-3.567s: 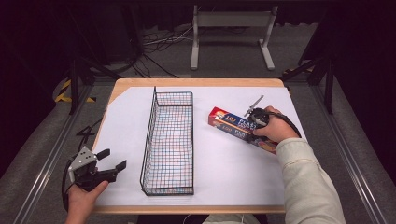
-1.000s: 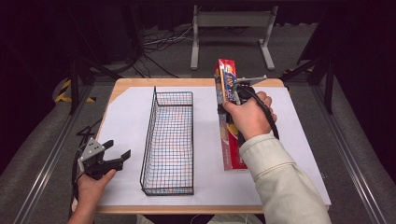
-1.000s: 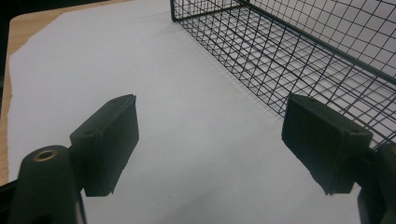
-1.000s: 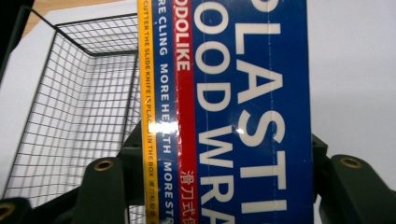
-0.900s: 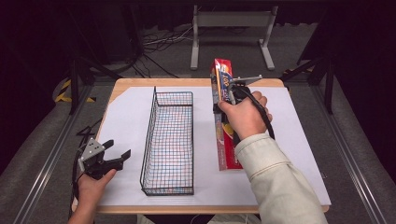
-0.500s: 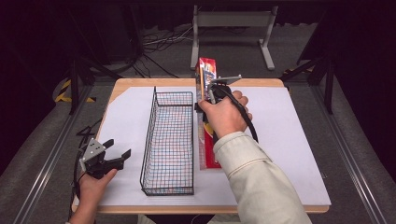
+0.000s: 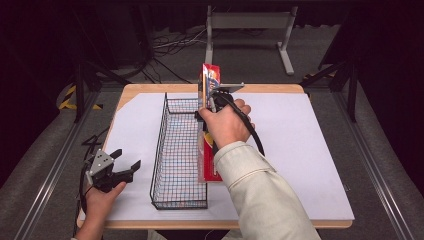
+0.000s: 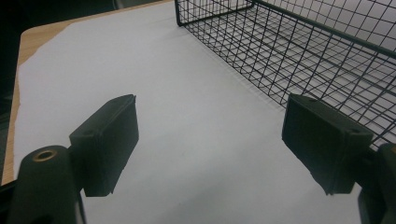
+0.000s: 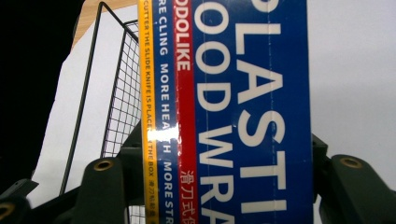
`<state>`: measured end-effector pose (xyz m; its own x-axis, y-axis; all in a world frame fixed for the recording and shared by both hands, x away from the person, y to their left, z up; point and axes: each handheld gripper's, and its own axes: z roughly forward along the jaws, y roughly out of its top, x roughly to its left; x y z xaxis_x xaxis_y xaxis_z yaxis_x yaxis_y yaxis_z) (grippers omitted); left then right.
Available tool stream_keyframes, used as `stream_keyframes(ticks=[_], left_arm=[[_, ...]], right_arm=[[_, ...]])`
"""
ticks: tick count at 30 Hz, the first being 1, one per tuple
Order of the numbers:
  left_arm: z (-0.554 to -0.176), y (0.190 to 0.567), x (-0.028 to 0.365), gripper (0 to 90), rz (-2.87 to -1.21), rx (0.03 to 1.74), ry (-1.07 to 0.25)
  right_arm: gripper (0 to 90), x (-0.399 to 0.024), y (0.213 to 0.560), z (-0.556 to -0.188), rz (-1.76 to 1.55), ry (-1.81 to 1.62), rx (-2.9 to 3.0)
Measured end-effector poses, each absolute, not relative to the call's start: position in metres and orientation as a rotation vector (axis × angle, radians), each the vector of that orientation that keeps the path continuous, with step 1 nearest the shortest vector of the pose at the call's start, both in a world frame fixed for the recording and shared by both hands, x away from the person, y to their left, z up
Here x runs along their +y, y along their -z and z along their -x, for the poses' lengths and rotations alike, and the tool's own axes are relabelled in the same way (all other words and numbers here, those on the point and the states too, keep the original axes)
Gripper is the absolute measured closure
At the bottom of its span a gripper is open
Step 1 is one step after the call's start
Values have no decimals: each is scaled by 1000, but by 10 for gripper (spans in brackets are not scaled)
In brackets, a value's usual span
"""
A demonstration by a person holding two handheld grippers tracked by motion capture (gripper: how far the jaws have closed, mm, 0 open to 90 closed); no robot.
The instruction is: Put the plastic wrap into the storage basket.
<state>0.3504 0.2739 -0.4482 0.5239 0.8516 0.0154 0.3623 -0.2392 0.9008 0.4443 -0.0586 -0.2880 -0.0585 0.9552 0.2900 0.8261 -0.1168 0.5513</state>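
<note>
Plastic wrap box [image 9: 243,112] reads "PLASTI", "OD WRA", "MORE CLING", "CUTTER THE SLIDE KNIFE", Chinese characters

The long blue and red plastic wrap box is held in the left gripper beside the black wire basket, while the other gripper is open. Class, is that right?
Not quite: the right gripper holds the long blue and red plastic wrap box, as the right gripper view shows. It is beside the black wire basket, and the left gripper is open.

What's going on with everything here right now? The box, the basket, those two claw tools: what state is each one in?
Box: clamped in the right gripper, lifted and tilted at the basket's right wall.
Basket: upright on the white sheet, nothing seen inside.
Right gripper: shut on the box.
Left gripper: open, holding nothing, at the table's left edge.
</note>
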Motion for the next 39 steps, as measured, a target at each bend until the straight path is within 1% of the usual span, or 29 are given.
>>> stream_keyframes(ticks=[15,22,39], left_arm=[[-338,441,273,192,-1831,972,-702],[-336,442,278,193,-1808,991,-677],[-337,442,277,193,-1813,991,-675]], right_arm=[[409,-27,297,-451,-2008,-931,1962],[408,-16,303,-453,-2002,-930,1977],[407,0,336,-455,-2046,-878,2026]])
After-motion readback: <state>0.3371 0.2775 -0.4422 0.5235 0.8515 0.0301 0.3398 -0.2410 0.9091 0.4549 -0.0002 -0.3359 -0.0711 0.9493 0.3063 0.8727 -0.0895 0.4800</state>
